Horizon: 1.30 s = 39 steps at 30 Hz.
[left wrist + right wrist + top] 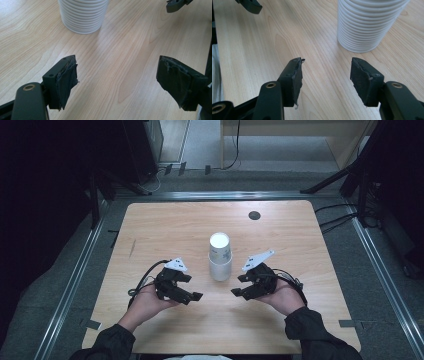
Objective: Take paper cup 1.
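Pale wood tabletop lies before me, with bare room on every side of the work. Nearest me, my left gripper and right gripper hover low, both with jaws spread and nothing between them. Between and just beyond them stands a stack of white paper cups, upright at mid-table. I judge it light, thin-walled and easily crushed or tipped, so I'd pinch gently low on the ribbed side. Far right, a small dark disc sits well apart.

Left gripper jaws wide apart over bare table, ribbed white cup stack beyond.
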Each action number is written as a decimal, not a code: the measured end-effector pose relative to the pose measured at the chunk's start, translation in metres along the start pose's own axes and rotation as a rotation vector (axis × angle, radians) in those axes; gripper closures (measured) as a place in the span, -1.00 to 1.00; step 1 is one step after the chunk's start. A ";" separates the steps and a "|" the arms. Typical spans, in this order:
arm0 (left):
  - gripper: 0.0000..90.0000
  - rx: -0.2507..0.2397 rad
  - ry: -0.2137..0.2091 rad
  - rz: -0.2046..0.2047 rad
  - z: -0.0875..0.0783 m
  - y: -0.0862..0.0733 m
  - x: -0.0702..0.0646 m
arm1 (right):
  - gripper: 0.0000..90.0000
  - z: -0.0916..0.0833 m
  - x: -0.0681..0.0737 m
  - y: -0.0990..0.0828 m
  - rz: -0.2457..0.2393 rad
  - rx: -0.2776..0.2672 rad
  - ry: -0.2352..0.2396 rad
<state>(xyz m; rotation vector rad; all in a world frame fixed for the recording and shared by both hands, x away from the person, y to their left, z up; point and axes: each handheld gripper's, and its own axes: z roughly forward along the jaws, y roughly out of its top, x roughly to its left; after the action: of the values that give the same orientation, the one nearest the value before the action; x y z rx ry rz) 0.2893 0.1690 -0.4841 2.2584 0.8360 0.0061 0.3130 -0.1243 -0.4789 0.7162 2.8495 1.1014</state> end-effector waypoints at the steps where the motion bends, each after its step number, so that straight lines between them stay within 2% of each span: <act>1: -0.62 -0.003 -0.004 -0.002 0.000 0.000 0.000 | -0.03 0.000 0.000 0.000 -0.002 0.001 0.006; 4: -0.62 -0.003 -0.007 -0.004 0.000 0.000 0.000 | -0.03 -0.001 -0.001 0.000 0.005 0.001 0.013; 6: -0.62 0.002 -0.010 -0.006 -0.003 0.000 0.001 | 0.01 -0.003 -0.002 -0.002 0.001 0.032 0.027; 8: -0.46 0.003 -0.017 -0.007 -0.004 0.000 0.001 | 0.01 -0.002 -0.003 -0.004 0.000 0.053 0.042; 10: -0.46 0.002 -0.023 -0.016 -0.007 -0.001 0.004 | 0.01 -0.002 -0.003 -0.004 -0.009 0.060 0.037; 12: -0.46 -0.001 -0.020 -0.012 -0.008 -0.001 0.004 | -0.01 -0.003 -0.003 -0.004 -0.007 0.057 0.040; 19: -0.46 -0.004 -0.011 0.003 -0.011 -0.003 0.003 | -0.11 -0.013 -0.006 0.000 -0.043 0.015 0.045; 21: -0.47 -0.007 -0.007 0.018 -0.013 -0.003 0.002 | -0.13 -0.016 -0.004 0.004 -0.057 0.021 0.029; 25: -0.51 -0.020 -0.005 0.015 -0.014 -0.003 0.001 | -0.15 -0.024 -0.003 0.012 -0.076 0.024 0.017; 26: -0.58 -0.028 0.022 0.008 -0.013 -0.002 0.000 | -0.16 -0.026 -0.003 0.014 -0.075 0.028 0.016; 28: -0.60 -0.027 0.027 0.002 -0.013 -0.002 0.000 | -0.18 -0.030 -0.006 0.016 -0.092 0.033 0.009; 29: -0.59 -0.024 0.006 -0.011 -0.012 -0.002 0.001 | -0.20 -0.031 -0.007 0.018 -0.093 0.033 0.016; 35: -0.56 -0.014 -0.008 -0.010 -0.013 -0.002 0.002 | -0.21 -0.037 -0.017 0.028 -0.095 0.061 0.017; 39: -0.55 -0.017 -0.015 -0.010 -0.013 -0.003 0.003 | -0.25 -0.040 -0.025 0.043 -0.105 0.082 0.008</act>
<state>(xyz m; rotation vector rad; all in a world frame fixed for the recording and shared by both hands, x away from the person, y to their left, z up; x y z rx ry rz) 0.2868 0.1797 -0.4768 2.2357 0.8357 -0.0085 0.3460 -0.1326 -0.4252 0.5584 2.9161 0.9815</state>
